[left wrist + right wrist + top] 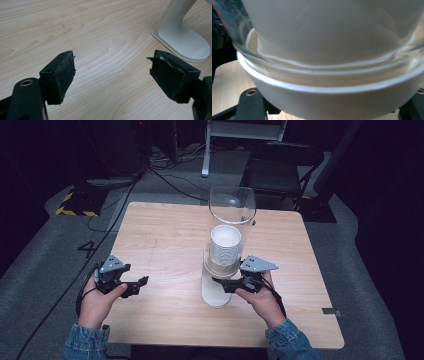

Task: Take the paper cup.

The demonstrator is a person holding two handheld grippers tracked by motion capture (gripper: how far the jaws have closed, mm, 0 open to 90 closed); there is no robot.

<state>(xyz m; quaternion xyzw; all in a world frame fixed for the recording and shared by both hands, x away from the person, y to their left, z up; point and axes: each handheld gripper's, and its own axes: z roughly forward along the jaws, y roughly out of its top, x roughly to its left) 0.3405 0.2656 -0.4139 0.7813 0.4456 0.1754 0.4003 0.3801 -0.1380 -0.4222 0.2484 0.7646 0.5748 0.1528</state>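
Note:
A clear tube dispenser [232, 210] stands on a white foot [216, 295] at the middle of the wooden table [165, 235], with a stack of white cups [225, 245] inside it. My right gripper [222, 282] reaches in from the right under the tube. In the right gripper view the lowest cup [332, 100] hangs below the tube's rim [324, 68] between the jaws, which are closed against its sides. My left gripper [142, 282] rests low at the table's left, open [111, 56] with bare wood between its pads; the white foot [182, 42] lies off to its right.
A dark folding chair [280, 170] and a white stand leg [206, 150] are beyond the table's far edge. Cables [165, 180] run over the grey floor at the back and left. Yellow-black tape [75, 205] marks the floor at far left.

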